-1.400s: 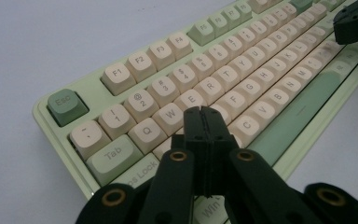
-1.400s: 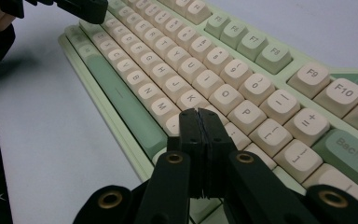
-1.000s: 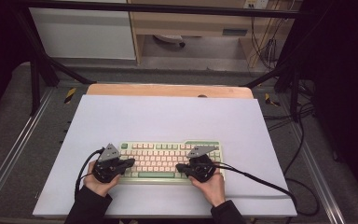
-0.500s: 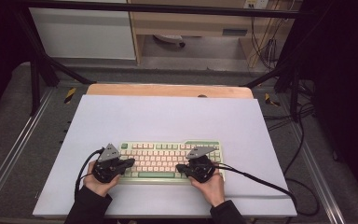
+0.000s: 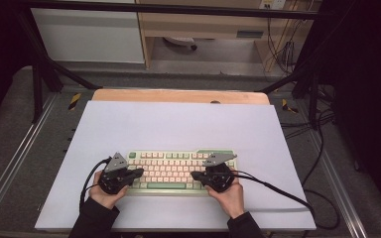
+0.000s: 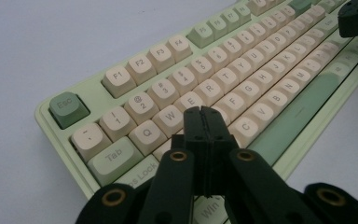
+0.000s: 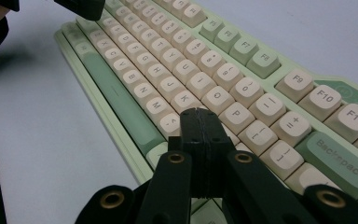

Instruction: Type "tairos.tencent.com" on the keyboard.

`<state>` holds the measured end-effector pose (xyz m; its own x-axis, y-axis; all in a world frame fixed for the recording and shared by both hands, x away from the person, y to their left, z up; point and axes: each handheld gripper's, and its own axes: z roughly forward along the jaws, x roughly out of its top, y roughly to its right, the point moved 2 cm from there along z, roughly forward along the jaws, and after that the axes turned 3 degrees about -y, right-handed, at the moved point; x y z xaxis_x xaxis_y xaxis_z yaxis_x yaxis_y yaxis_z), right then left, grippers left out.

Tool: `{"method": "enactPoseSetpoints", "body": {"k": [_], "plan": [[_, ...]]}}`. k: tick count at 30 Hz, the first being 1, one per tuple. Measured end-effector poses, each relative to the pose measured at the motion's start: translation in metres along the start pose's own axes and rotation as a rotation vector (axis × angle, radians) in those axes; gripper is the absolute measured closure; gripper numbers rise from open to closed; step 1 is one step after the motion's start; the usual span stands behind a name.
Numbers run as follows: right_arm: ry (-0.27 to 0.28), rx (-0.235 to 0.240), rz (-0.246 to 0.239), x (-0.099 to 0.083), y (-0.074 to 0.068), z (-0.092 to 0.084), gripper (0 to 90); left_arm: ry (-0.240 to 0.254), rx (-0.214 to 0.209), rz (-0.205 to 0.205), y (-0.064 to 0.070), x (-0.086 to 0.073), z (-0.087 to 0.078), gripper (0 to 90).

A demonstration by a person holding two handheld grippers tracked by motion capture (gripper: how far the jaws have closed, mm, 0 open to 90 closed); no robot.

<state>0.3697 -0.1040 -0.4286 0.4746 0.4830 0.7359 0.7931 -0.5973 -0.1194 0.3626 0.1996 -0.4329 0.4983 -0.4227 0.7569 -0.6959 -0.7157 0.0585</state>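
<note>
high view: left gripper (image 5: 138,173), right gripper (image 5: 194,175) closed over keyboard (image 5: 178,161)

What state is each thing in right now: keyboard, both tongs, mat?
Pale green keyboard with cream keys: flat on the mat, keys up.
Left tongs: shut, empty, tips over the left-hand letter keys.
Right tongs: shut, empty, tips over the right-hand keys.
White mat: flat.

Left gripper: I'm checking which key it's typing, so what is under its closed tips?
The left gripper tips sit over the keyboard between E and C; the key beneath is covered.
</note>
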Motion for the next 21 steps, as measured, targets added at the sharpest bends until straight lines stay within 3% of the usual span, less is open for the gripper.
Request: {"method": "enactPoseSetpoints", "body": {"k": [21], "plan": [[0.014,-0.012,0.018,-0.004,0.01,-0.009,90.0,-0.006,0.0,0.017,0.013,0.015,0.007,90.0]]}}
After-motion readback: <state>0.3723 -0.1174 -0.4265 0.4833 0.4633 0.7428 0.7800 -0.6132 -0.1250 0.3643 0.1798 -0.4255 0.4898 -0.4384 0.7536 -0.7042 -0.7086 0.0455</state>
